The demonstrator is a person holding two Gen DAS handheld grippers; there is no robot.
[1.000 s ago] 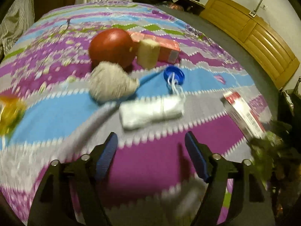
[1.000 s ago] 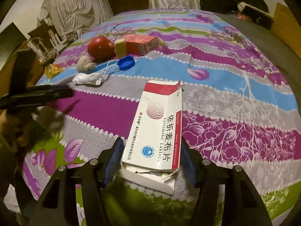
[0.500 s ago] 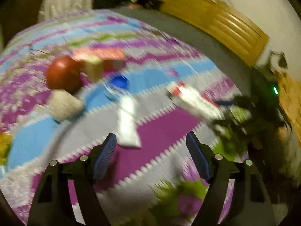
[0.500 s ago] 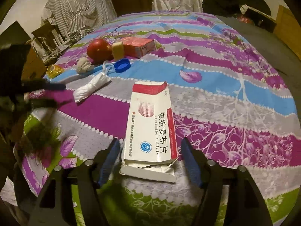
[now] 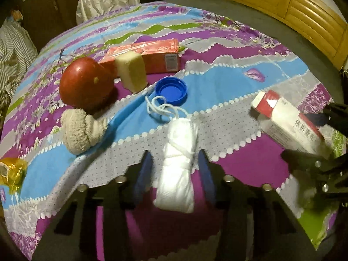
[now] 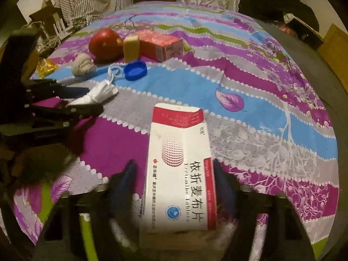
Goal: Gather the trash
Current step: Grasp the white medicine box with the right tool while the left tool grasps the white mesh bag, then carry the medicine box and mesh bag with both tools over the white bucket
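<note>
**A:** Since a second ago your left gripper (image 5: 177, 169) has swung across the bedspread (image 5: 228, 82) and now straddles the white bundle (image 5: 177, 174), which earlier lay ahead of its wide jaws. Those jaws are closing, with the bundle between them; the blue pads sit close on either side, though you cannot tell from the blur whether they press it yet.

**B:** And your right gripper (image 6: 174, 174)?

**A:** It has the red-and-white tablet box (image 6: 178, 174) between its jaws as before, and they too are closing. There is a sliver of cloth between the left pad and the box, so you are not gripping it. The box lies flat, its torn end away from you.

**B:** What lies ahead of your left jaws?

**A:** The bundle's loose string (image 5: 161, 108) trails forward to just beside the blue bottle cap (image 5: 171, 91). Beyond that and to the left sit the red ball (image 5: 87, 84), the yellow sponge (image 5: 132, 71) leaning against the orange carton (image 5: 156, 56), and the knitted cream wad (image 5: 80, 128) nearer you. A yellow wrapper (image 5: 10, 171) lies far left of the jaws.

**B:** Are your two grippers near each other?

**A:** Yes; from the left wrist you see the right gripper at the right edge, around the box.
</note>
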